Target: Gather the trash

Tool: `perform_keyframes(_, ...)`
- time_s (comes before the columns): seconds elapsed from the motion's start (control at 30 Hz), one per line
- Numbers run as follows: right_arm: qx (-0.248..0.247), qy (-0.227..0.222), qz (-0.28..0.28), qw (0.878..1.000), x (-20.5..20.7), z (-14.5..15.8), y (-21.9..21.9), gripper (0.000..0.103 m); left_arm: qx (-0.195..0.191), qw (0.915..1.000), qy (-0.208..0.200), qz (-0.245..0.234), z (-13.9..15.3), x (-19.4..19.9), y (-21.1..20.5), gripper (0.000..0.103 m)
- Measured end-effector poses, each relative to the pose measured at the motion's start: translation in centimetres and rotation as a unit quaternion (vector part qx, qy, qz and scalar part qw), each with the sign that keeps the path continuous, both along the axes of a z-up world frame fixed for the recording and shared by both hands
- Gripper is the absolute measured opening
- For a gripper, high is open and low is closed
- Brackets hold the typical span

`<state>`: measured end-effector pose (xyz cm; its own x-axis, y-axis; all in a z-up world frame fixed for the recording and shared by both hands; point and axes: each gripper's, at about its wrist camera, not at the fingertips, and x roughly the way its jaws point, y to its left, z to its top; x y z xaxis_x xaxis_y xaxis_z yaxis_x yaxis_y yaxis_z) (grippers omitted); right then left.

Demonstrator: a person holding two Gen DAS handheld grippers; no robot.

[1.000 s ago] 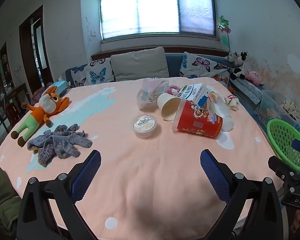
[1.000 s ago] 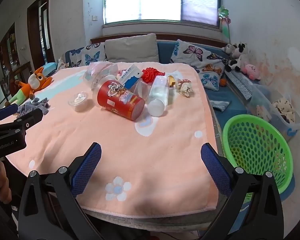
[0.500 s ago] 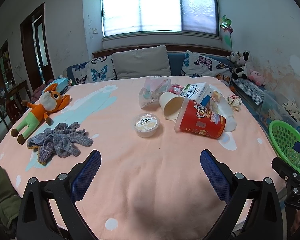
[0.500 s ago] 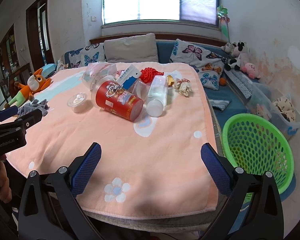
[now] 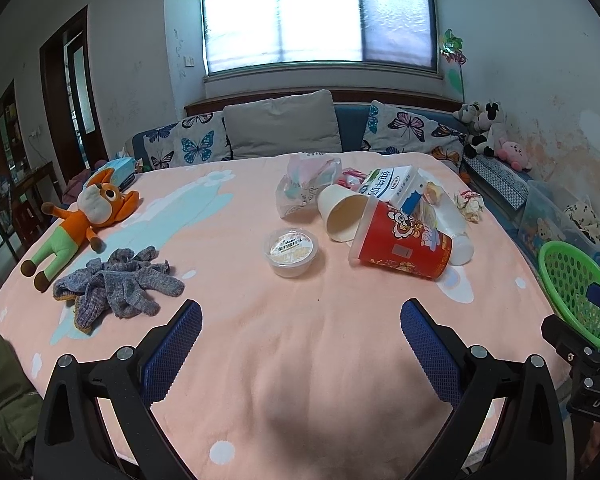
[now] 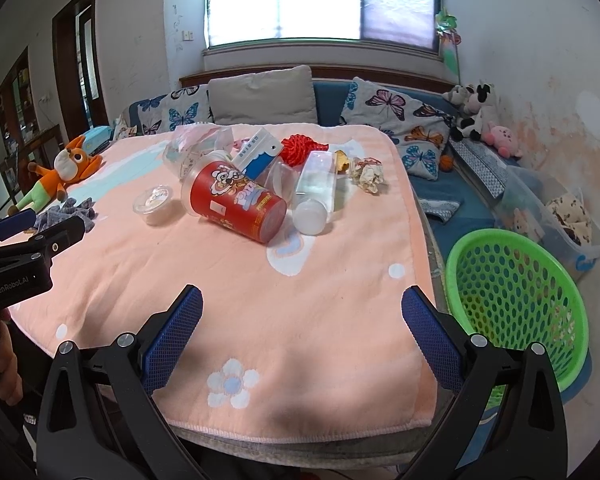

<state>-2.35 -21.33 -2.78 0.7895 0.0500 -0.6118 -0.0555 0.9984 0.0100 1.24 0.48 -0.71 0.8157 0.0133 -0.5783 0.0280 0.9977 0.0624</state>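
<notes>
Trash lies in a heap on the pink blanket: a red noodle cup (image 5: 402, 246) (image 6: 236, 200) on its side, a paper cup (image 5: 342, 212), a milk carton (image 5: 396, 186) (image 6: 258, 156), a clear plastic bottle (image 6: 314, 190), a small lidded tub (image 5: 292, 250) (image 6: 154, 200), a plastic bag (image 5: 306, 186) and a crumpled paper wad (image 6: 366, 174). A green mesh basket (image 6: 516, 304) (image 5: 572, 292) stands off the table's right edge. My left gripper (image 5: 300, 344) and right gripper (image 6: 302, 336) hover open over the near blanket, holding nothing.
A fox plush (image 5: 80, 220) and grey knit gloves (image 5: 116, 288) lie at the left. A red rope ball (image 6: 300, 148) sits behind the trash. A sofa with butterfly cushions (image 5: 284, 132) runs behind the table. Clear storage bins (image 6: 560, 216) stand by the right wall.
Both grippers have drifted slightly forward and up, so the trash sits a little lower in view. Both stay open and nothing on the table has moved.
</notes>
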Motion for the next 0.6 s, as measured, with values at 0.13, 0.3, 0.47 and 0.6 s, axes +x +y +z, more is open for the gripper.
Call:
perform_keyframes(0.13,0.000,0.000,0.000,1.000,-0.01,0.02,0.04,0.099,0.001,1.0000,-0.001,0.000,-0.06,0.07,-0.06,0.096)
perform_keyframes(0.3,-0.002,0.000,-0.001,1.000,0.31,0.02,-0.01,0.099,0.000,1.0000,-0.001,0.000,0.15,0.25,0.02,0.096)
perform_keyframes(0.47,-0.002,0.000,-0.001,1.000,0.50,0.05,-0.05,0.099,0.002,1.0000,0.001,-0.001,0.37,0.46,-0.14,0.096)
perform_keyframes(0.6,-0.003,0.001,-0.001,1.000,0.57,0.07,-0.06,0.099,0.003,1.0000,0.001,-0.002,0.56,0.70,-0.29,0.096)
